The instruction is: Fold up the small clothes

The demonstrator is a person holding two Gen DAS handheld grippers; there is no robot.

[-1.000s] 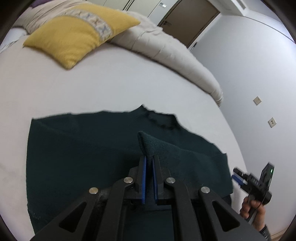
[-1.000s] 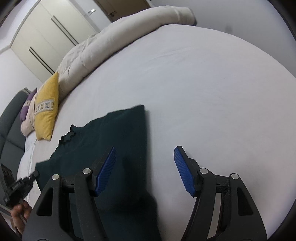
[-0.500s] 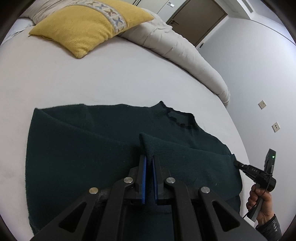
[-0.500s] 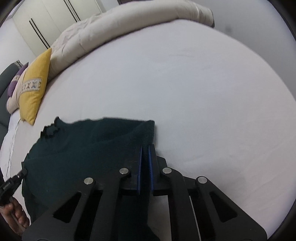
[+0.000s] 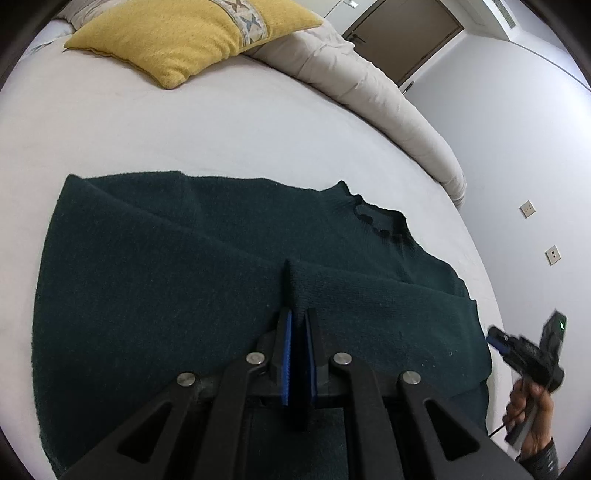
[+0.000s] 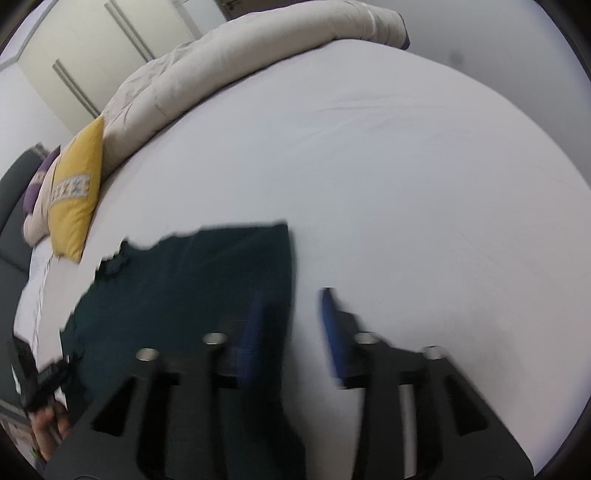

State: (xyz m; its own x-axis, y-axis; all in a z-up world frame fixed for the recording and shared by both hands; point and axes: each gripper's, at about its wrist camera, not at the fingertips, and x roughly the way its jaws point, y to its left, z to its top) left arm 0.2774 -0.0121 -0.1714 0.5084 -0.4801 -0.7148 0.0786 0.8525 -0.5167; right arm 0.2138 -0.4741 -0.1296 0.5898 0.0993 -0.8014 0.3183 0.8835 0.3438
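Between left gripper (image 5: 298,325) pads, sweater (image 5: 166,280) fold; right gripper (image 6: 291,314) seemingly apart

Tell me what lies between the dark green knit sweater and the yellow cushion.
Only bare white bedsheet separates the dark green knit sweater from the yellow cushion; the left wrist view shows it best.

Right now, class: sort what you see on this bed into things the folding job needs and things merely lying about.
Belongs to the job:
dark green sweater
left gripper, pinching a fold of it
right gripper, open

Just lying about:
yellow cushion
beige duvet
purple pillow
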